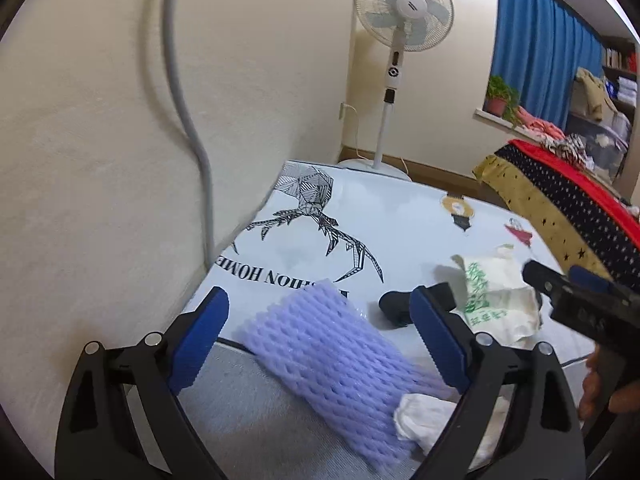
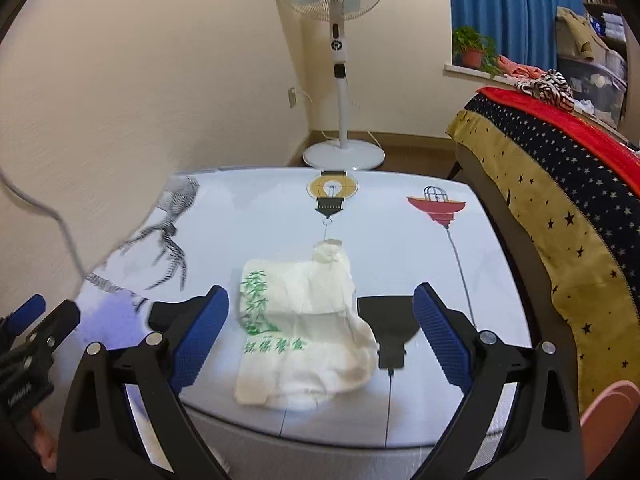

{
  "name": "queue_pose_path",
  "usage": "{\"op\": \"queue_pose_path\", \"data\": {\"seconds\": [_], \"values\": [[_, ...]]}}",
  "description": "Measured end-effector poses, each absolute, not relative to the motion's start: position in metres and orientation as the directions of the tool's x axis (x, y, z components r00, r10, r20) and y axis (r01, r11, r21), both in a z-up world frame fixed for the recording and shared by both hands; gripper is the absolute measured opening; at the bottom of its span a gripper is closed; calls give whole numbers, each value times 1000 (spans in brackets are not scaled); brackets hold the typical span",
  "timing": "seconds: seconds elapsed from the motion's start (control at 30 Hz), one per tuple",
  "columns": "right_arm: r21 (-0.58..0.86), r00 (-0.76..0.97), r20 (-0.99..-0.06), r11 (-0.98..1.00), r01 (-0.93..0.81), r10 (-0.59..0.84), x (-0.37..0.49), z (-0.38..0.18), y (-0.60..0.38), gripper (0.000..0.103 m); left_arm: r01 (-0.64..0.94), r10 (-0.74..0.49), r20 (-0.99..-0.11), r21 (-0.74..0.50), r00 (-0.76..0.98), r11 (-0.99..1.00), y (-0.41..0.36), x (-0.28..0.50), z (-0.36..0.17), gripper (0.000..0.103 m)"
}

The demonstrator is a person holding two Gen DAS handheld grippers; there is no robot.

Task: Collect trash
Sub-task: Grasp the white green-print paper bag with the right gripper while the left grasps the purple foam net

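Cream-walled room, with a white pedestal fan (image 2: 340,80) at twelve o'clock in both wrist views and a star-patterned bedcover (image 2: 560,208) at three o'clock. Work surface was a glossy white table (image 2: 400,248) printed with a geometric stag, a lamp bulb and a red hanging lamp.

Two items of trash were on the table. A lilac foam mesh fruit sleeve (image 1: 332,364) lay at the near edge, partly overhanging it, with a crumpled white tissue (image 1: 428,416) just beside it at five o'clock. A cream plastic bag with green bamboo print (image 2: 304,328) lay flat and creased near the near edge, well apart from the sleeve.

The left gripper (image 1: 320,344) had its jaws wide apart, the sleeve lying between the blue pads with neither pad pressing on it. The right gripper (image 2: 320,344) was likewise spread wide, straddling the bag without contact. Whether either set of fingertips touched the table could not be determined.

Handling assessment: the sleeve appeared very light, soft and springy; it should compress readily, and a pinch across its narrow width near the middle looked soundest. The bag appeared thin, limp and slippery against the glossy top; a raised crease or the bunched knot at its twelve o'clock end offered better purchase than any flat area. Neither item looked fragile. The chief risk was the bag sliding ahead of the closing pads.
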State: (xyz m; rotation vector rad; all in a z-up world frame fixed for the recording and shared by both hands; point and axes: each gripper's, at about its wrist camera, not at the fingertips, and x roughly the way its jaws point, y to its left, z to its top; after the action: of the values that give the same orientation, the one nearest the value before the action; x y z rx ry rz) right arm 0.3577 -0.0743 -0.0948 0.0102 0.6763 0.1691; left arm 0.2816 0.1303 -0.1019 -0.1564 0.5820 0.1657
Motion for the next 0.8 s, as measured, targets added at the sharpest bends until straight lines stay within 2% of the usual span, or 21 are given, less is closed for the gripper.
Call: {"op": "queue_pose_path", "data": {"seconds": [0.17, 0.3, 0.37, 0.43, 0.47, 0.53, 0.6, 0.63, 0.67, 0.7, 0.8], "values": [[68, 733, -663, 988, -138, 148, 377, -115, -70, 92, -220, 97, -613, -128, 784, 967, 143, 294, -118, 88], [86, 707, -689, 987, -137, 158, 387, -124, -66, 92, -232, 72, -678, -148, 732, 962, 149, 308, -129, 83], [85, 693, -702, 985, -151, 167, 392, -127, -60, 92, -233, 74, -712, -129, 698, 964, 146, 316, -137, 74], [76, 682, -712, 984, -160, 166, 395, -128, -53, 92, -220, 50, -738, -134, 673, 966, 146, 321, -143, 53], [58, 675, -723, 986, -158, 151, 396, -130, -50, 92, -216, 43, -744, -138, 667, 967, 146, 322, -145, 48], [36, 646, -752, 987, -160, 132, 402, -136, -45, 91, -182, -7, -739, -175, 674, 968, 146, 323, -146, 23], [43, 634, -761, 986, -162, 137, 403, -138, -46, 84, -170, -8, -729, -170, 685, 971, 143, 323, -145, 20], [45, 639, -756, 986, -162, 140, 402, -137, -47, 67, -166, -7, -721, -168, 692, 972, 141, 322, -144, 18], [46, 644, -752, 986, -161, 140, 401, -136, -48, 36, -157, -7, -708, -166, 706, 974, 140, 319, -142, 18], [48, 647, -750, 987, -155, 138, 399, -136, -49, 35, -154, -3, -701, -162, 714, 975, 139, 318, -139, 17], [75, 664, -726, 980, -183, 180, 392, -132, -49, 18, -138, -9, -674, -164, 739, 977, 139, 312, -132, 17]]}}
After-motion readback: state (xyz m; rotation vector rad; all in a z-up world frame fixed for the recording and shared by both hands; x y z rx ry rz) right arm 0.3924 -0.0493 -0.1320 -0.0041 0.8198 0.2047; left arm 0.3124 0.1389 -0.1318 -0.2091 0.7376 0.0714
